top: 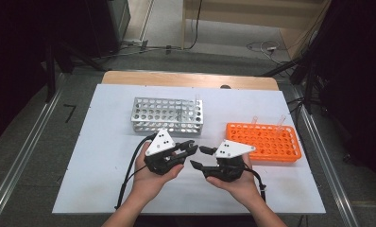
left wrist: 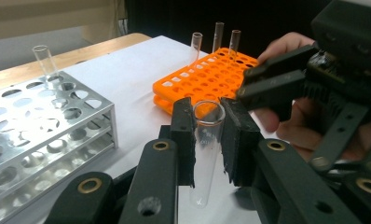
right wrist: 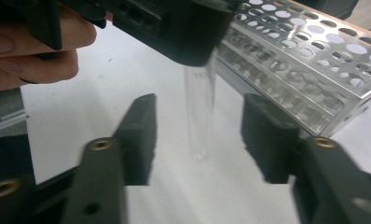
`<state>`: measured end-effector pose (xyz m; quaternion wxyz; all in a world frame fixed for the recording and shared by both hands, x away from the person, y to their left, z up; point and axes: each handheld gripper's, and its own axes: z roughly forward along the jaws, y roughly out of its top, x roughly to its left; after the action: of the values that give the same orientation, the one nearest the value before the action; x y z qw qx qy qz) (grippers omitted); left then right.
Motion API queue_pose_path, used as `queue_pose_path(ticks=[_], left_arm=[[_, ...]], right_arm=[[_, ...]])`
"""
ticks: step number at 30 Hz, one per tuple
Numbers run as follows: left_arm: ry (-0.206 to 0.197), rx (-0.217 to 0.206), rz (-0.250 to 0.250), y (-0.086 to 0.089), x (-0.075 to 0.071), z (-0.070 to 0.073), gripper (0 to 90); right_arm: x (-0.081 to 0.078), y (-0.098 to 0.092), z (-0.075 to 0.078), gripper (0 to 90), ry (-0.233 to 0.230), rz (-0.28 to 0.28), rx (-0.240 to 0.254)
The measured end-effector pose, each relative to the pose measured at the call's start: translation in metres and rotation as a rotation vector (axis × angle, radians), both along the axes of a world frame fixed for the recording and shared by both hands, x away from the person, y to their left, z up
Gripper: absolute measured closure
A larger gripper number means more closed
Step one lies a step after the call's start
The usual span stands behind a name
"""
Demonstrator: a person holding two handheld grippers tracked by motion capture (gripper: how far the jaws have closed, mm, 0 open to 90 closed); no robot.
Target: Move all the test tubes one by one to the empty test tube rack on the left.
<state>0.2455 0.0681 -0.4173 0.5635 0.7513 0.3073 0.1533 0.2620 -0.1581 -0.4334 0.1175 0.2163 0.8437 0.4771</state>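
A clear glass test tube hangs upright over the white table, and my left gripper is shut on its upper part. In the right gripper view the same tube hangs down between the jaws of my right gripper, which stands open with neither pad touching the glass. From above, the left gripper and the right gripper face each other tip to tip at the table's front middle. The tube is too small to make out there.
A metal tube rack stands behind the left gripper with one tube at its far corner. An orange rack at the right holds a few tubes along its far edge. The white board's front edge lies near the forearms.
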Motion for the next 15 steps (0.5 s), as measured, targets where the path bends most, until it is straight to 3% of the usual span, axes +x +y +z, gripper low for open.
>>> queue_pose_path(ticks=[5,8,15], left_arm=[[0.006,-0.018,0.014,0.008,0.005,0.003,76.2],[0.003,-0.027,0.022,0.012,0.011,0.007,76.2],[-0.007,-0.023,0.037,0.017,0.029,0.017,76.2]], right_arm=[[0.0,-0.02,0.0,10.6,0.011,-0.047,0.025],[0.001,-0.034,0.0,1.2,0.035,-0.057,0.067],[-0.005,-0.06,0.0,0.0,0.035,-0.073,0.086]])
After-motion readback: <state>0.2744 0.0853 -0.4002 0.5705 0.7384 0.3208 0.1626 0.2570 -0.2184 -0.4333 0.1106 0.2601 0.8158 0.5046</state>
